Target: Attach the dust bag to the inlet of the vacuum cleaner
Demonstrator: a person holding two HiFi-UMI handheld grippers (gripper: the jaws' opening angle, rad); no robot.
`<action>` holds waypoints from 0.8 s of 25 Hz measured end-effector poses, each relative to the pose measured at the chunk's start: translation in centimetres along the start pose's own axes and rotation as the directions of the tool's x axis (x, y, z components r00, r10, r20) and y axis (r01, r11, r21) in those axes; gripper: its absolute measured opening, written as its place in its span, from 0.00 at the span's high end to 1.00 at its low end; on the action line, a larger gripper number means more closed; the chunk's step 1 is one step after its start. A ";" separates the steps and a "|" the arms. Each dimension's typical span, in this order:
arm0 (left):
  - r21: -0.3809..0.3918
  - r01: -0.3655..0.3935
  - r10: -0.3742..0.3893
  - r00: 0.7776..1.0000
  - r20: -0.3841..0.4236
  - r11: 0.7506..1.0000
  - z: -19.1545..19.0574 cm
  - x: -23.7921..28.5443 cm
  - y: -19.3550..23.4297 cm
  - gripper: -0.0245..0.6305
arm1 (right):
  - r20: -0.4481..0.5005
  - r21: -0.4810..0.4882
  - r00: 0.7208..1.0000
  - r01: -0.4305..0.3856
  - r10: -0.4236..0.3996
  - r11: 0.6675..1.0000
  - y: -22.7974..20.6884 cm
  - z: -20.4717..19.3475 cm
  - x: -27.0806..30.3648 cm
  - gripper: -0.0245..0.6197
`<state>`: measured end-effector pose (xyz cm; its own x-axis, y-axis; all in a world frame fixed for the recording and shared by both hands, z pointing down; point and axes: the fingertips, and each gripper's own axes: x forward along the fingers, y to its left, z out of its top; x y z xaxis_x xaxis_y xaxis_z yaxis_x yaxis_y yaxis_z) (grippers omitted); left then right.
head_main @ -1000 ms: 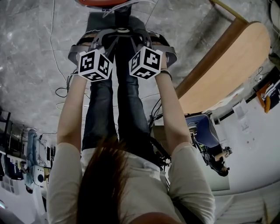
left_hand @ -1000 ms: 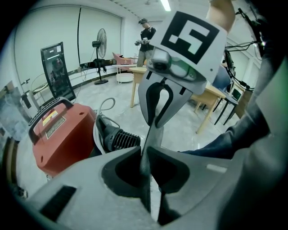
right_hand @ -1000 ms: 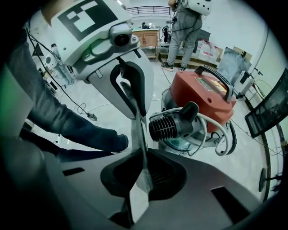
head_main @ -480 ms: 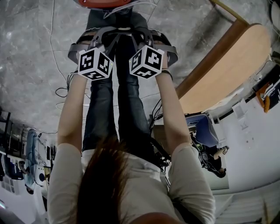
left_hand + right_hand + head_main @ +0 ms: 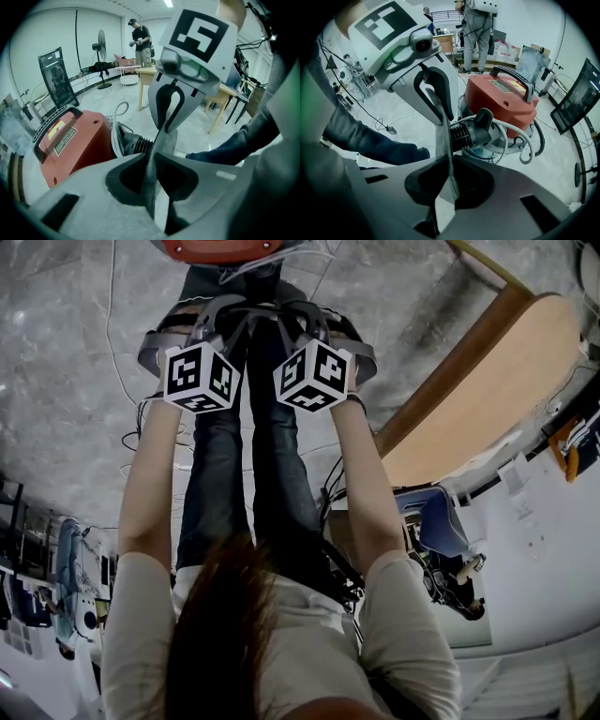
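Note:
A thin grey dust bag edge (image 5: 157, 154) is stretched between my two grippers. My left gripper (image 5: 152, 187) has the bag's edge between its jaws, which are opening; the pads still touch the fabric. Facing it, my right gripper (image 5: 168, 117) pinches the same sheet. In the right gripper view the right gripper (image 5: 445, 187) is shut on the bag (image 5: 440, 136), with the left gripper (image 5: 436, 101) opposite. The red vacuum cleaner (image 5: 506, 103) stands just beyond, its black ribbed inlet hose (image 5: 471, 131) close behind the bag. From the head view both marker cubes (image 5: 199, 376) sit side by side below the vacuum (image 5: 220, 249).
White hose and cables (image 5: 520, 140) coil around the vacuum's base. A wooden table (image 5: 478, 399) is at the right and thin cables (image 5: 141, 427) lie on the floor. Standing people (image 5: 140, 35), a fan (image 5: 101, 51) and dark screens (image 5: 576, 98) are farther off.

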<state>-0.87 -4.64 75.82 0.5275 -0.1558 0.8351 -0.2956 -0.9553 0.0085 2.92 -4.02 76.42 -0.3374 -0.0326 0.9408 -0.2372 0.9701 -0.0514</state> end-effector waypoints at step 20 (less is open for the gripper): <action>-0.267 -0.064 0.073 0.997 0.024 0.962 -1.1 0.6 1.1 0.86 | -0.015 -0.053 1.000 0.024 -0.025 0.998 -2.7 0.9 0.6 0.89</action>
<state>-1.72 -5.48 76.96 0.5233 -0.2313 0.8202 -0.5305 -0.8416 0.1012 2.47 -6.87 76.84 -0.3173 -0.0532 0.9468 -0.1966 0.9804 -0.0108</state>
